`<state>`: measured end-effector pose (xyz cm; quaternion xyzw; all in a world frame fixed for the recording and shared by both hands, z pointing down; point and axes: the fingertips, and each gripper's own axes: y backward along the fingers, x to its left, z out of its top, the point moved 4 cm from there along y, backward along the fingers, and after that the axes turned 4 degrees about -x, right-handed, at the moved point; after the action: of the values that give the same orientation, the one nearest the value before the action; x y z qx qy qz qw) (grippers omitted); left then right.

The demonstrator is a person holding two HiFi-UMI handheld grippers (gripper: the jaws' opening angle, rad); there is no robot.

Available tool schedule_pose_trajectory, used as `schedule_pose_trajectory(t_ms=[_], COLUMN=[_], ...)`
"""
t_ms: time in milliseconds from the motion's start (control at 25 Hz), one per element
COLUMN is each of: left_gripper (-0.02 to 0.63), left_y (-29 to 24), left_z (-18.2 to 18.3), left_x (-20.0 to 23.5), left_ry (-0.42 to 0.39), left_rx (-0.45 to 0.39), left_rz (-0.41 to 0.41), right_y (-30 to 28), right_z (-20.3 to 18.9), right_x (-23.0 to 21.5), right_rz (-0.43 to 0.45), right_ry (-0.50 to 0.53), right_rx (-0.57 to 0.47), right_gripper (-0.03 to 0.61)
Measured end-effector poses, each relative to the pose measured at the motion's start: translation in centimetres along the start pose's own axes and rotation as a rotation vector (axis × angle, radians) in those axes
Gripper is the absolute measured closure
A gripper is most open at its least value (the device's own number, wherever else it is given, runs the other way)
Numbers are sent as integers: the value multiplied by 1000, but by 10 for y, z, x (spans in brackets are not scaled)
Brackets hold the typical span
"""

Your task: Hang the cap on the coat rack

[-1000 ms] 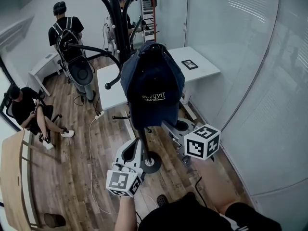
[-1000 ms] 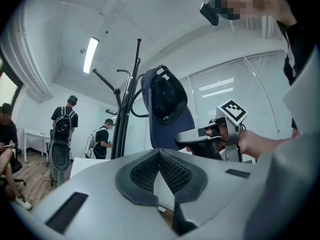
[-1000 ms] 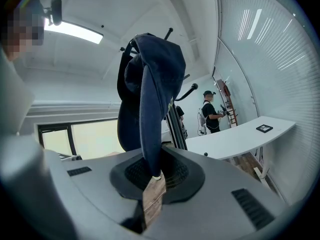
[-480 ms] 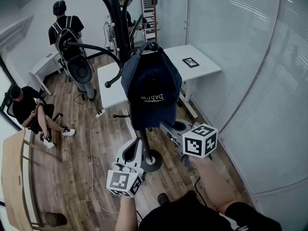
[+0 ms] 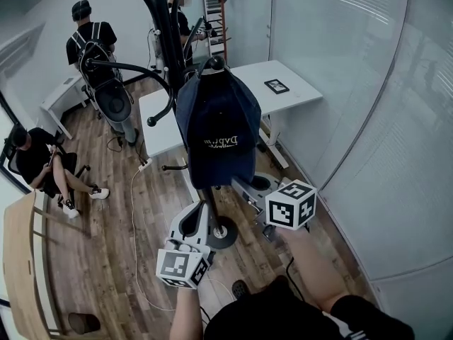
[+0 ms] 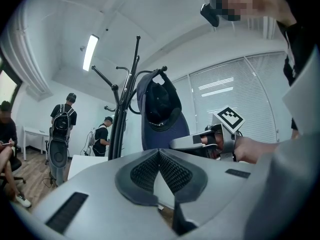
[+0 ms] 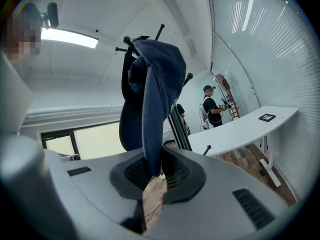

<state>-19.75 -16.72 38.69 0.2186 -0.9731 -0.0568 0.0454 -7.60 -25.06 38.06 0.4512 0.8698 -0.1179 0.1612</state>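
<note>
Cap (image 5: 216, 129) now sits with the hook tip (image 5: 213, 64) of the coat rack (image 5: 161, 27) poking out above it, at twelve o'clock from the person; it looks hung, with only the release left. The right gripper (image 7: 152, 171) still pinches the brim's lower edge. The left gripper (image 6: 159, 159), at the cap's six o'clock, is pressed together and empty. Pale lettering on the cap hangs inverted and I can't read it

The head view is shot from high up, aimed steeply down over the cap (image 5: 216, 119) and coat rack (image 5: 164, 27) to the floor (image 5: 113, 211). Both gripper views are tilted upward from low down, with the ceiling (image 6: 100, 4) behind. The cap is shared by all three: it's seen a little way off in the left gripper view and right up close in the right gripper view.
</note>
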Motion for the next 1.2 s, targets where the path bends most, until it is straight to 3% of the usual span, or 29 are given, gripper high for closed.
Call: schedule_pose_trajectory(t_ms=[720, 840, 920, 1200], left_gripper=[597, 598, 598, 598], left_y=[5, 7, 7, 5], left_z=[6, 5, 4, 2], left_x=[-2, -2, -1, -3], left_ry=[-8, -4, 0, 5], left_rx=[-6, -5, -4, -7], left_rz=[-8, -6, -5, -13], right_y=[3, 3, 3, 8], right_z=[1, 1, 0, -5], right_x=[-2, -1, -1, 0], right_rz=[-49, -50, -51, -50], right_ry=[22, 27, 27, 37], right_rx=[-9, -3, 0, 14], right_gripper=[532, 515, 463, 460])
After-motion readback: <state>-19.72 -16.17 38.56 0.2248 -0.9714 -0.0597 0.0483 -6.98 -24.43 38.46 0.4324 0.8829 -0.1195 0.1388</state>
